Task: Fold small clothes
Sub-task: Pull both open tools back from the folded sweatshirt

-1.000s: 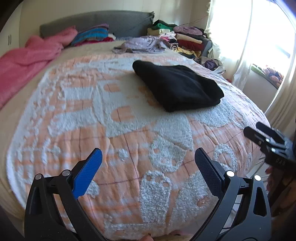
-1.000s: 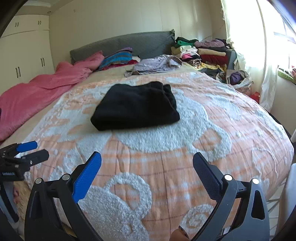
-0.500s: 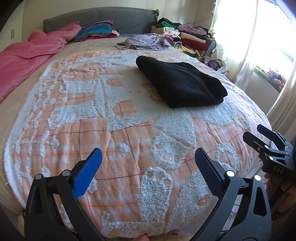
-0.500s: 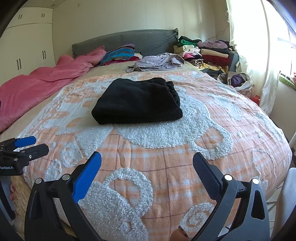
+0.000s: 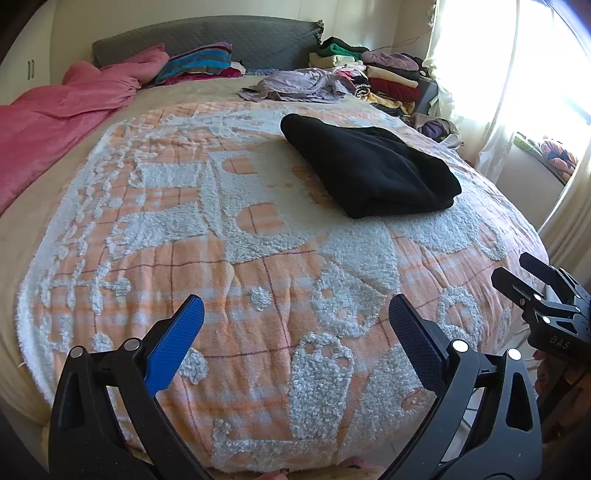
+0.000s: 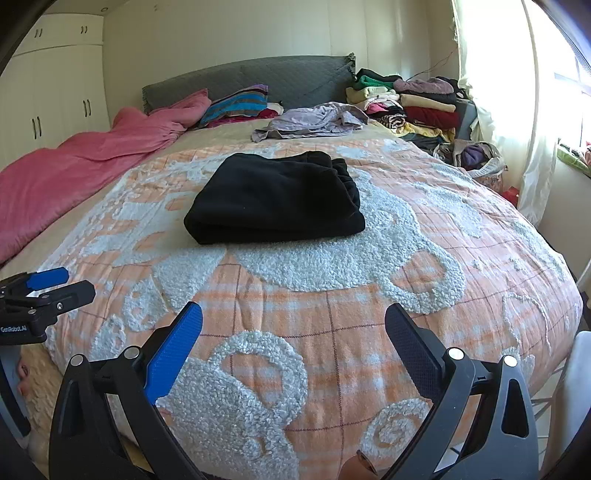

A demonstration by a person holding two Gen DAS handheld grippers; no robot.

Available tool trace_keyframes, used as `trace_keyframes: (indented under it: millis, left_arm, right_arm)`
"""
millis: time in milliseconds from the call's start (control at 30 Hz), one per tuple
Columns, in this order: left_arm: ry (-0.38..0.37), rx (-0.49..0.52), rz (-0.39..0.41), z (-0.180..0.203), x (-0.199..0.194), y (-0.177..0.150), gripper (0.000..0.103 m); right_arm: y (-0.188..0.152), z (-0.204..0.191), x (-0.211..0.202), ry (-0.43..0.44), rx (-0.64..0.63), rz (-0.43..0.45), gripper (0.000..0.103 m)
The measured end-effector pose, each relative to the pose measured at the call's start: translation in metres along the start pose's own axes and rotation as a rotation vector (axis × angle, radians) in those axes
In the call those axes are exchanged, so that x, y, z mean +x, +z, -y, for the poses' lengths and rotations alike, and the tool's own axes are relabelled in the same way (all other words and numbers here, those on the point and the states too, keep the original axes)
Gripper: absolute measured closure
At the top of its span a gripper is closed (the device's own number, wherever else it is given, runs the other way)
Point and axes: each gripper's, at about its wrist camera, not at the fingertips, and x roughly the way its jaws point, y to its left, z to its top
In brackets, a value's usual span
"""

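At the far left a pink blanket [image 5: 62, 114] lies rumpled along the bed's edge, running up toward the grey headboard [image 5: 207, 35]. Next to it, against the headboard, sits a striped pillow [image 5: 199, 64]. The orange-and-white bedspread [image 5: 177, 229] covers most of the bed. The left gripper [image 5: 295, 332] hangs above the near end of the bedspread, its fingers spread wide apart and holding nothing. Right of centre, a black garment [image 5: 369, 173] lies folded into a thick, neat rectangle on the bedspread, well apart from both grippers. Behind it, near the headboard, a lilac garment [image 5: 299, 86] lies crumpled and unfolded. Further right, a stack of folded clothes [image 5: 384, 70] rises beside the bed, with a bright curtained window [image 5: 517, 74] beyond it. The right gripper [image 6: 293, 330] also hangs over the near end of the bedspread, to the right of the left one, fingers wide apart and empty; in the right wrist view the black garment [image 6: 277, 199] lies straight ahead of it.
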Motion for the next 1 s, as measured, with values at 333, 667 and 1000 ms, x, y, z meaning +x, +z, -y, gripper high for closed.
trace_keyframes:
  millis: [333, 667, 1000]
  left_arm:
    - [0.011, 0.002, -0.003, -0.0006, 0.0, 0.0008, 0.009]
    - [0.022, 0.003, -0.012, -0.0009, 0.0004, 0.0012, 0.009]
    - [0.027, 0.001, -0.012, -0.0014, -0.0002, 0.0007, 0.009]
  right_arm:
    - [-0.0011, 0.0007, -0.0002, 0.0, 0.003, -0.009, 0.005]
    - [-0.0025, 0.0011, 0.001, 0.001, 0.012, -0.019, 0.005]
    - [-0.0028, -0.0011, 0.0022, -0.001, 0.003, -0.024, 0.005]
